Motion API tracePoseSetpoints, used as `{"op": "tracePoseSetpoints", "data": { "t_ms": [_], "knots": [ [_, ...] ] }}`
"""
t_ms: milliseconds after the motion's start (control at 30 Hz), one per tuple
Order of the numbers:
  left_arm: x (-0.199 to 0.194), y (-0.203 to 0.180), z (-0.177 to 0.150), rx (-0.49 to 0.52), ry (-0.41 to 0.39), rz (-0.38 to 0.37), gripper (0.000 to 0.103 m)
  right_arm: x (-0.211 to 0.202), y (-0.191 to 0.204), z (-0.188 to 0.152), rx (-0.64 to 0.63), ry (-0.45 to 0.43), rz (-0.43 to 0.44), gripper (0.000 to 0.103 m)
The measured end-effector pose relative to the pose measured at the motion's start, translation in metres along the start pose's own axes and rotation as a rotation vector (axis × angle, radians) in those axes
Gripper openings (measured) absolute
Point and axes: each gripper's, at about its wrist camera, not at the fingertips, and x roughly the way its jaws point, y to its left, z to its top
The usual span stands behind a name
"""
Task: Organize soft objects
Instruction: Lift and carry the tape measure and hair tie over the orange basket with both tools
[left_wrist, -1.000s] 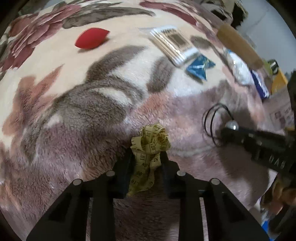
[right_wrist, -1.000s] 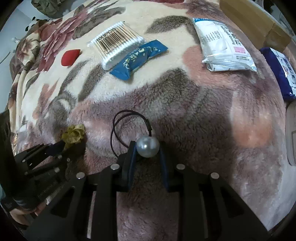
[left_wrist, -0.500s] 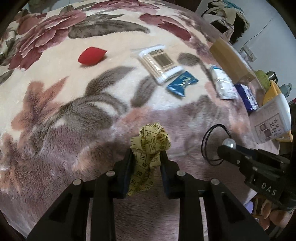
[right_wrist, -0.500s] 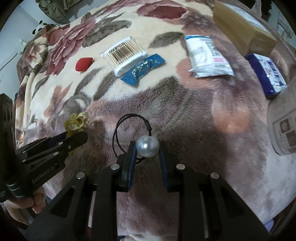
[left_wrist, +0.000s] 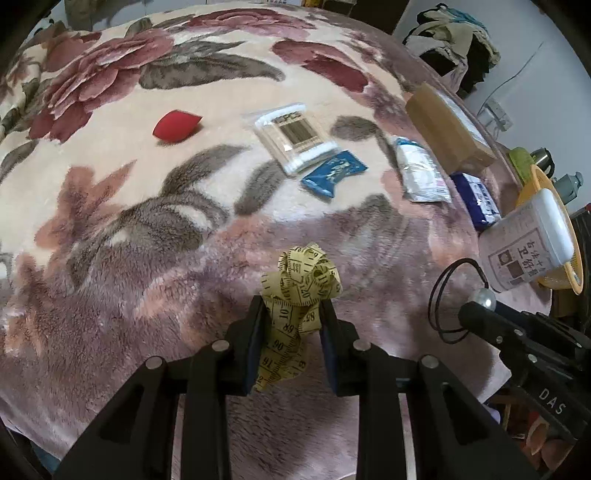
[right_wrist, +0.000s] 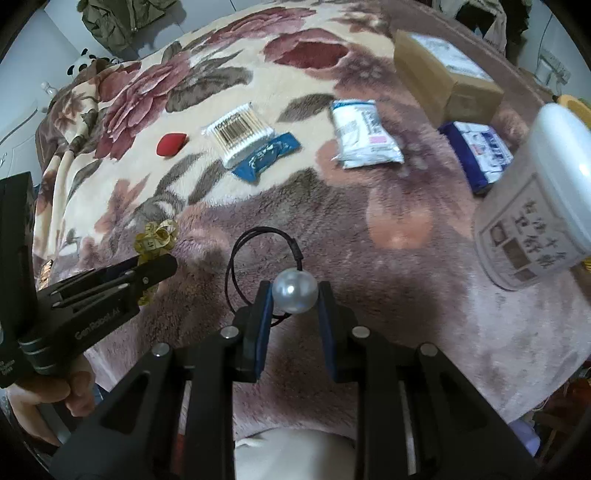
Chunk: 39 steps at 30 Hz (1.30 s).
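My left gripper (left_wrist: 291, 310) is shut on a crumpled yellow tape measure (left_wrist: 299, 280) and holds it above the floral blanket (left_wrist: 129, 192). My right gripper (right_wrist: 295, 295) is shut on a pearl hair tie (right_wrist: 294, 290); its black elastic loop (right_wrist: 255, 243) hangs forward. The right gripper also shows at the right of the left wrist view (left_wrist: 476, 310), and the left gripper at the left of the right wrist view (right_wrist: 155, 266). A red sponge (left_wrist: 175, 125), a cotton swab pack (left_wrist: 293, 136), a blue sachet (left_wrist: 334, 171) and a white tissue pack (left_wrist: 421, 170) lie on the blanket.
A cardboard box (left_wrist: 447, 129) and a dark blue pack (left_wrist: 476, 199) lie at the right. A white lidded tub (left_wrist: 528, 247) stands in a yellow basket (left_wrist: 569, 280) at the right edge. Clothes lie beyond the bed.
Both grippers have risen away from the blanket with their objects still held. More of the bed and the tub at the right have come into view.
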Motion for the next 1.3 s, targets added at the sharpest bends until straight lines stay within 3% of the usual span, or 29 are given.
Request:
{"op": "tracePoseSetpoints", "data": {
  "t_ms": [533, 1300],
  "knots": [
    [-0.031, -0.053, -0.001, 0.067, -0.055, -0.032, 0.028, -0.056, -0.025, -0.004, 0.028, -0.101, -0.025, 0.025],
    [-0.051, -0.104, 0.003, 0.152, -0.093, -0.05, 0.028, -0.09, -0.048, -0.009, 0.061, -0.164, -0.04, 0.025]
  ]
}}
